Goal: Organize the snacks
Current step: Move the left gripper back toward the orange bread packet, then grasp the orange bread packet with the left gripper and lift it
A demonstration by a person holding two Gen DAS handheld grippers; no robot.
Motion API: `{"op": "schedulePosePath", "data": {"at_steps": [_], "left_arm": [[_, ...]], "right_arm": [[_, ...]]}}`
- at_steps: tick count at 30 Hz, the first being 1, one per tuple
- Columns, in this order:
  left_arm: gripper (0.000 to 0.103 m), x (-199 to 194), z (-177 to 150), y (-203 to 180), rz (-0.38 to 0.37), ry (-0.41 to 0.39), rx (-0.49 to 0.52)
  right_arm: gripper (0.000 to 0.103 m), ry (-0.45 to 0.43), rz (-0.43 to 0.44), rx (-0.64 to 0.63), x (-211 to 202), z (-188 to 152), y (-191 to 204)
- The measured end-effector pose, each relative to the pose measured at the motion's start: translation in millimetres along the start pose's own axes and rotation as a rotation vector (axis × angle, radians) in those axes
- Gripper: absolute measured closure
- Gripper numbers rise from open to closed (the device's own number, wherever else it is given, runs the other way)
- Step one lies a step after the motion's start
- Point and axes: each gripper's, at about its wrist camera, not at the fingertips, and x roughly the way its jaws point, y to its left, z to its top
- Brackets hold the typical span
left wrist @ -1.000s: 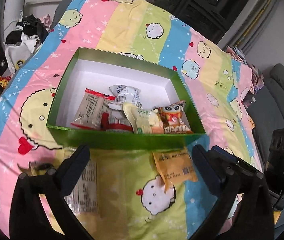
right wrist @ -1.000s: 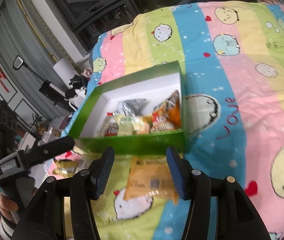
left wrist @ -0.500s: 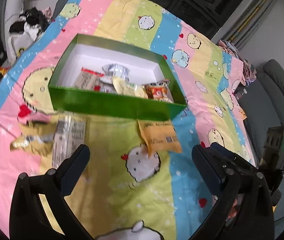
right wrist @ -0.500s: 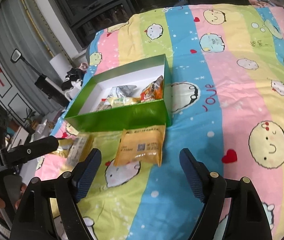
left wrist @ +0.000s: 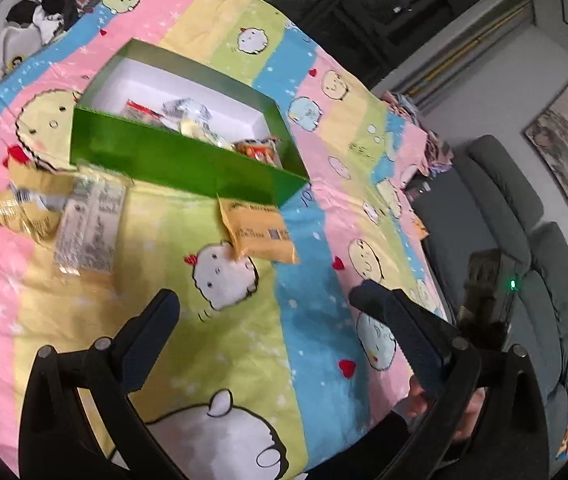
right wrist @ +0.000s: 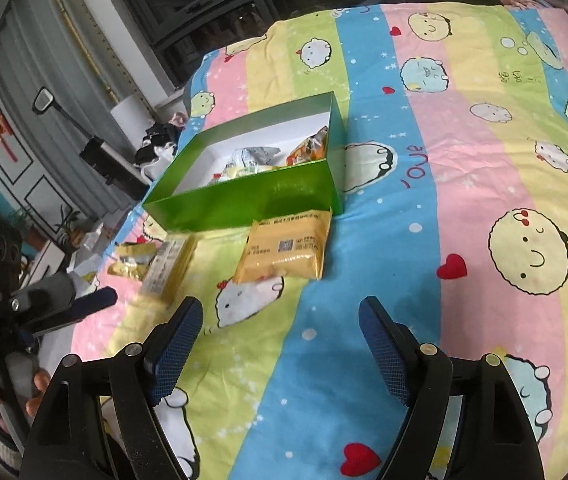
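Observation:
A green box (left wrist: 180, 160) with a white inside holds several snack packets and stands on a striped cartoon bedsheet; it also shows in the right wrist view (right wrist: 244, 200). An orange packet (left wrist: 260, 234) (right wrist: 287, 250) lies just in front of the box. A pale yellow packet (left wrist: 90, 228) (right wrist: 168, 268) and a crumpled gold packet (left wrist: 20, 210) (right wrist: 132, 262) lie to its left. My left gripper (left wrist: 264, 300) is open and empty, well short of the packets. My right gripper (right wrist: 282, 312) is open and empty, just short of the orange packet.
The bedsheet (right wrist: 463, 200) stretches wide to the right of the box. A grey sofa (left wrist: 523, 240) stands beyond the bed's right edge. Clothes (left wrist: 48, 12) are piled at the far left corner. A door and wall (right wrist: 12, 128) are to the left.
Both grippers have pulled back and up from the box. The right gripper, which straddled the orange packet a second ago, has opened wider and now hangs short of it.

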Motion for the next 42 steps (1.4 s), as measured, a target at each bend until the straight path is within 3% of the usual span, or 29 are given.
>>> {"op": "schedulePosePath", "data": {"at_steps": [5,10,26,35,37,42], "left_arm": [[0.001,20,-14,6,0.116,0.102,-0.014],[0.001,35,-16,16,0.106,0.135,-0.087],[0.002,95,28,10,0.123,0.139,-0.048],[0.012,125,48,18,0.143,0.151,-0.051],[0.023,128,49,20,0.151,0.158,-0.046],[0.035,137,53,27,0.158,0.186,-0.026]], "right_arm": [[0.022,0.003,-0.026,-0.017,1,-10,-1],[0.022,0.017,-0.029,-0.02,5,-17,-7],[0.022,0.019,-0.01,-0.025,48,5,-19],[0.03,0.047,0.003,-0.074,77,25,-17],[0.035,0.059,0.017,-0.079,84,28,-17],[0.045,0.094,0.077,-0.086,99,30,-17]]}}
